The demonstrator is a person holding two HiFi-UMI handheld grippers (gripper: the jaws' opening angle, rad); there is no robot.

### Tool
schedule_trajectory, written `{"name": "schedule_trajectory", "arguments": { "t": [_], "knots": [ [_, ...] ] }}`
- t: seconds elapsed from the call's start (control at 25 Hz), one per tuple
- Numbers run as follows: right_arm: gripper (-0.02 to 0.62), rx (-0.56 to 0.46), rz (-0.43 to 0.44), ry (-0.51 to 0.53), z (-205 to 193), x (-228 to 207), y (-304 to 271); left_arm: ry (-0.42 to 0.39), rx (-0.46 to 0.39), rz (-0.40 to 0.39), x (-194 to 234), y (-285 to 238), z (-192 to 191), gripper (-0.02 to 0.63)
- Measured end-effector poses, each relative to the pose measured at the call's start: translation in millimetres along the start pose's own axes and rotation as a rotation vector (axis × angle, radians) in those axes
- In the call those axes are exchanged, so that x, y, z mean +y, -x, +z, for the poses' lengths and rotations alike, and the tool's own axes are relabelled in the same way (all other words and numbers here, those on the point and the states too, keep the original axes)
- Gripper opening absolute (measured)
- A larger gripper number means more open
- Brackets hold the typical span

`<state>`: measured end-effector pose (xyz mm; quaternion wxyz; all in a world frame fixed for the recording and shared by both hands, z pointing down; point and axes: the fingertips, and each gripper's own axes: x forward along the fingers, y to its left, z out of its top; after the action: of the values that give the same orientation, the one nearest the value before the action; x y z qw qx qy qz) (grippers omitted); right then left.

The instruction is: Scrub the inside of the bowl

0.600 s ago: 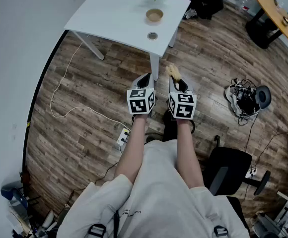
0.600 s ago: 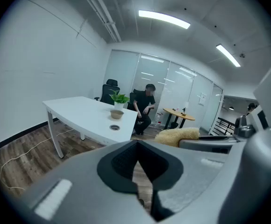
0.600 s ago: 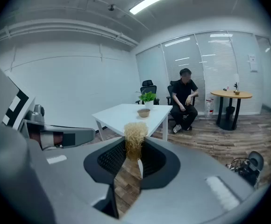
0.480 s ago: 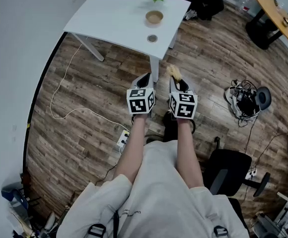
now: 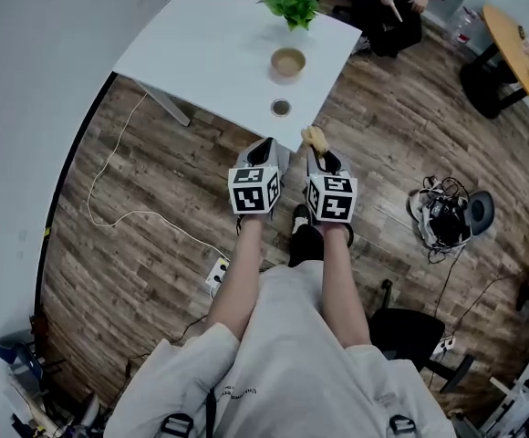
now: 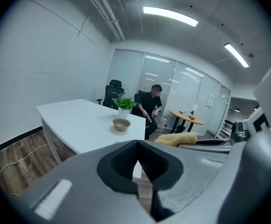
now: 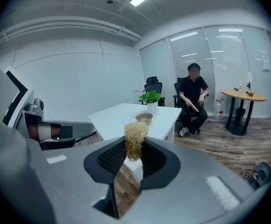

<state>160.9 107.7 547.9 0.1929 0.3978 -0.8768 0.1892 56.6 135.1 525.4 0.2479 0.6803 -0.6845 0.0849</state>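
Closing in on the white rectangular table [image 5: 201, 44], nearer than before.
Right tongs [image 5: 326, 160] pinch a straw-coloured fibre scrubber [image 5: 313, 136] at its near corner; left tongs [image 5: 266, 146] pressed together, empty; tan round bowl [image 5: 288, 62] by the right edge.

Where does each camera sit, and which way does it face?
Head view: on the head, facing steeply down at table and floor; shows torso, forearms, left gripper, right gripper.
Left gripper view: on that gripper, facing table and bowl; shows its shut jaws.
Right gripper view: on that gripper, facing likewise; shows its jaws clamping the scrubber.
Shared by all: bowl and table.
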Motion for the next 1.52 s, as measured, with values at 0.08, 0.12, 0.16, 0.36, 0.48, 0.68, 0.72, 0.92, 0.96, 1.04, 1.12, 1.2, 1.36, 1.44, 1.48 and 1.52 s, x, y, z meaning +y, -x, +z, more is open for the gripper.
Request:
{"name": "schedule_trajectory", "arguments": {
  "t": [0.08,0.12,0.16,0.36,0.48,0.68,0.72,0.92,0.96,1.04,1.12,1.2,1.36,1.44,1.48,1.52],
  "knots": [
    [0.103,0.012,0.024,-0.01,12.5,-9.1,-19.7,0.006,0.005,0.01,5.4,-20.8,14.0,0.0],
    [0.103,0.018,0.032,-0.015,18.6,-14.9,-28.9,0.008,0.01,0.013,7.7,-31.4,20.0,0.0],
    [0.103,0.026,0.037,-0.016,24.4,-21.6,-37.3,0.011,0.017,0.017,9.8,-41.5,25.6,0.0],
    [0.103,0.048,0.071,0.0,47.6,-51.0,-61.7,0.044,0.037,0.046,16.0,-72.0,46.3,0.0],
    [0.103,0.042,0.104,-0.017,56.0,-57.7,-75.3,0.029,0.063,0.068,22.4,-82.1,50.1,0.0],
    [0.103,0.061,0.154,-0.028,57.3,-57.5,-97.5,0.028,0.083,0.113,51.7,-91.0,54.5,0.002],
    [0.103,0.062,0.161,-0.03,57.9,-57.9,-101.3,0.033,0.084,0.119,57.1,-92.2,55.4,0.0],
    [0.104,0.068,0.153,-0.069,64.9,-71.3,-118.5,0.047,0.097,0.111,70.4,-109.2,55.4,0.0],
    [0.106,0.079,0.146,-0.055,65.3,-73.5,-123.4,0.048,0.101,0.107,73.7,-115.4,55.6,0.002],
    [0.106,0.099,0.144,-0.034,65.4,-74.6,-131.6,0.043,0.114,0.098,80.7,-128.9,54.7,0.0],
    [0.107,0.101,0.154,-0.048,69.7,-72.3,-138.6,0.045,0.133,0.08,88.4,-142.7,54.3,0.0],
    [0.107,0.095,0.148,-0.064,77.7,-72.7,-148.5,0.054,0.147,0.05,95.2,-159.8,56.9,0.0],
    [0.107,0.109,0.099,-0.095,84.8,-75.3,-176.8,0.061,0.182,-0.025,113.8,-201.5,68.3,0.0],
    [0.107,0.117,0.074,-0.116,89.5,-75.4,-191.4,0.054,0.204,-0.057,125.6,-221.9,77.7,0.0],
    [0.107,0.12,0.063,-0.124,92.6,-75.3,-198.3,0.048,0.218,-0.068,132.3,-231.9,81.7,0.0],
    [0.107,0.126,0.056,-0.13,95.4,-74.6,-204.8,0.048,0.233,-0.08,139.3,-241.2,84.3,0.002]
  ]
}}
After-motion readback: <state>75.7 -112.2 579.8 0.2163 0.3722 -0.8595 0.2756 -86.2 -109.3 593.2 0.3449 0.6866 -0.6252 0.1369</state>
